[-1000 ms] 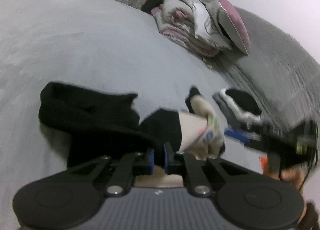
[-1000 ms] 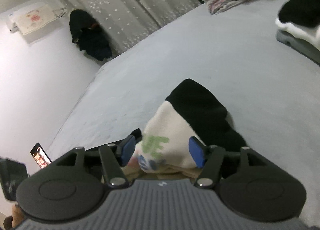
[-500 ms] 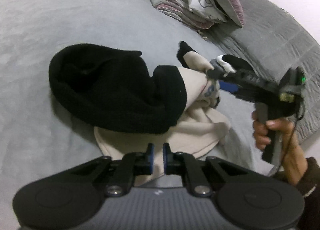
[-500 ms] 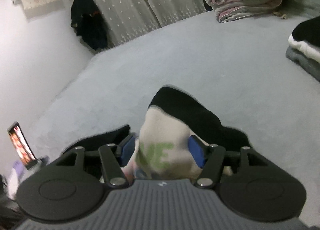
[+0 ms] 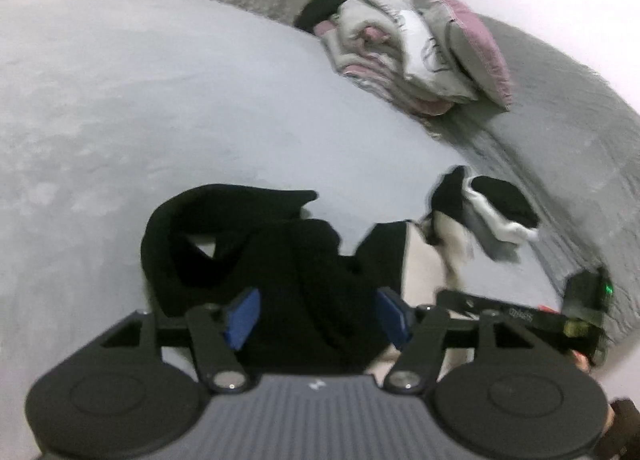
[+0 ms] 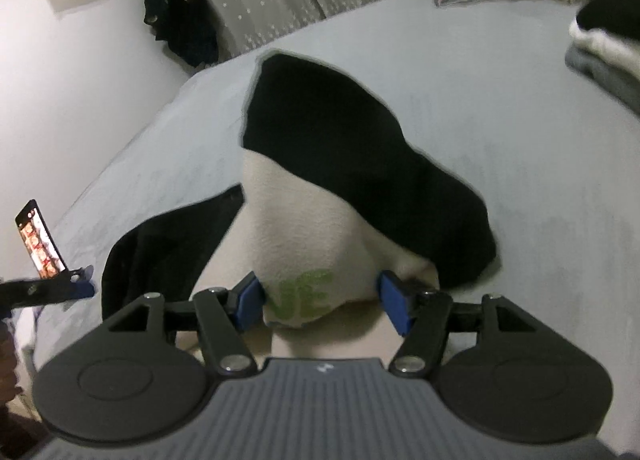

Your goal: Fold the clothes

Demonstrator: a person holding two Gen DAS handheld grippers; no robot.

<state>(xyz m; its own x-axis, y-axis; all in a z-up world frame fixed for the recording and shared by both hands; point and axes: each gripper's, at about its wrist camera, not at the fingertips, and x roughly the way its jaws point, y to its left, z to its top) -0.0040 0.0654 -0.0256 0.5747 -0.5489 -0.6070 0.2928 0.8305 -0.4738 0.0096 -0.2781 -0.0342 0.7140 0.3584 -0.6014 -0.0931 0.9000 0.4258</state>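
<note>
half a second ago the left gripper (image 5: 316, 318) had its blue pads almost together above the cream hem; now they stand wide apart with the black part of the sweatshirt (image 5: 280, 260) between them, gripping nothing. the right gripper (image 6: 320, 304) is also spread wide, as it was, straddling the cream fold with the green letters and not pinching it. in the left view it has dropped from about 3 o'clock to 4 o'clock. so neither tool holds cloth at present (my guess is a regrip, or a fold just let go; the frames don't settle which).

the sweatshirt is cream and black, lying bunched on the grey bed (image 5: 160, 100) right in front of both grippers. in the right view a black sleeve (image 6: 352, 152) runs up toward 12 o'clock over the cream body, and more black heaps at 9 o'clock. it's lumpy, not a flat packet. a folded stack (image 6: 608, 48) sits at 2 o'clock, well apart.
</note>
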